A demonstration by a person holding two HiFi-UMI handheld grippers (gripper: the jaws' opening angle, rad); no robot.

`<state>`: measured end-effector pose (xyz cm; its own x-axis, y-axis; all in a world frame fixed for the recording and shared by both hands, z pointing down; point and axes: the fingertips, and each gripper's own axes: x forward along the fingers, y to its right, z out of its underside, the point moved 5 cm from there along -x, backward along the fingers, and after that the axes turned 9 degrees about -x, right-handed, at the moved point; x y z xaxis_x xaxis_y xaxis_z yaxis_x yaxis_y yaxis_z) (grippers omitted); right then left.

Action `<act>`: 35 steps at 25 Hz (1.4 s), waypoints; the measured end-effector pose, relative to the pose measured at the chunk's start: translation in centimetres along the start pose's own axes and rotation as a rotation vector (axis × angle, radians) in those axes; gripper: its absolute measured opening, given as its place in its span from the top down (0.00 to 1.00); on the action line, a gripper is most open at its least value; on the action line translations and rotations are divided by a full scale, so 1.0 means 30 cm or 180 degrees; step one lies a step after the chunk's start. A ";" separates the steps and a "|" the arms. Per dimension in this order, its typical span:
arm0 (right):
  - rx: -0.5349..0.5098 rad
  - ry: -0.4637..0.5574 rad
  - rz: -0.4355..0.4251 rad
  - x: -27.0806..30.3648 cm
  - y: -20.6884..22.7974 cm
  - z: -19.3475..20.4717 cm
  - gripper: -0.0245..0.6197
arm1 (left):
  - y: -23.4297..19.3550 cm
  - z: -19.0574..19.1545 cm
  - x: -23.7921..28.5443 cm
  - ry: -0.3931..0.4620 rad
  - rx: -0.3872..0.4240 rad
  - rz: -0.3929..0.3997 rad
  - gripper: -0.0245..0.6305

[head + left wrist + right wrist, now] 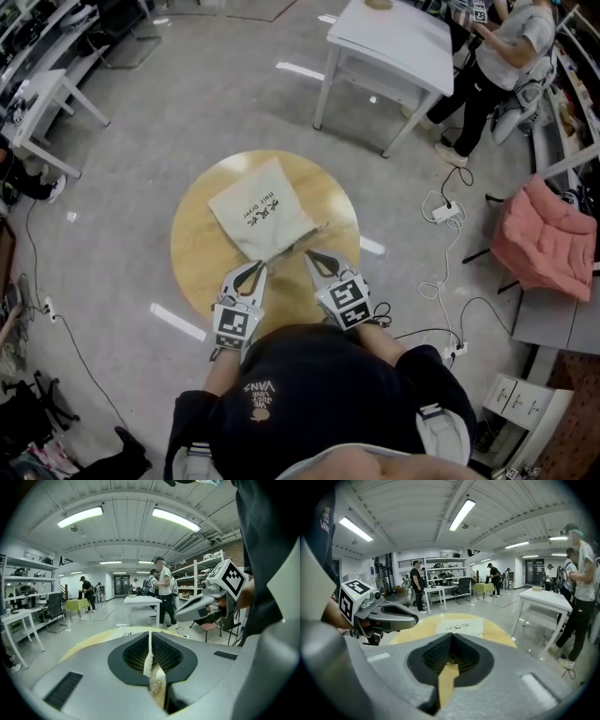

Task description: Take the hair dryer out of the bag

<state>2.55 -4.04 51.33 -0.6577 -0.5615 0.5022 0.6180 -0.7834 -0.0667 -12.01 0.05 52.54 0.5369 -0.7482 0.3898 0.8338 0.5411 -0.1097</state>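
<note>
Left claw (257, 267) pinches flat cream cloth bag (251, 202) on round wooden table (192, 251).

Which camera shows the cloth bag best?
The head view: the whole bag lies flat on the round table. The left gripper view shows only a cloth strip pinched in its jaws; the right gripper view shows the bag small and far.

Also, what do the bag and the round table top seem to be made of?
The bag looks like cream cloth, perhaps cotton or canvas: it is matte, with soft creases and black print. The table top looks like light wood or a wood-look laminate: it is smooth and evenly tan, but the grain is too small to tell.
</note>
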 end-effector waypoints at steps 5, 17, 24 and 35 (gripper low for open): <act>0.0027 -0.0056 0.0003 0.009 0.005 0.015 0.96 | -0.011 0.019 0.022 -0.0070 -0.0047 0.0020 0.94; 0.0067 -0.0135 -0.0007 0.029 0.010 0.039 0.96 | -0.037 0.073 0.063 -0.0269 -0.0120 0.0001 0.81; 0.0051 -0.0172 -0.0005 0.029 0.009 0.048 0.96 | -0.023 0.110 0.093 -0.0477 0.0012 0.0085 0.73; 0.0013 -0.0208 -0.0033 0.043 -0.006 0.057 0.96 | -0.043 0.210 0.139 -0.0797 -0.0097 -0.0083 0.70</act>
<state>2.33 -4.16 53.47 -0.6346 -0.5348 0.5580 0.6132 -0.7878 -0.0577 -11.65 -1.36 60.06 0.4697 -0.6414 0.6066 0.8525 0.5082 -0.1227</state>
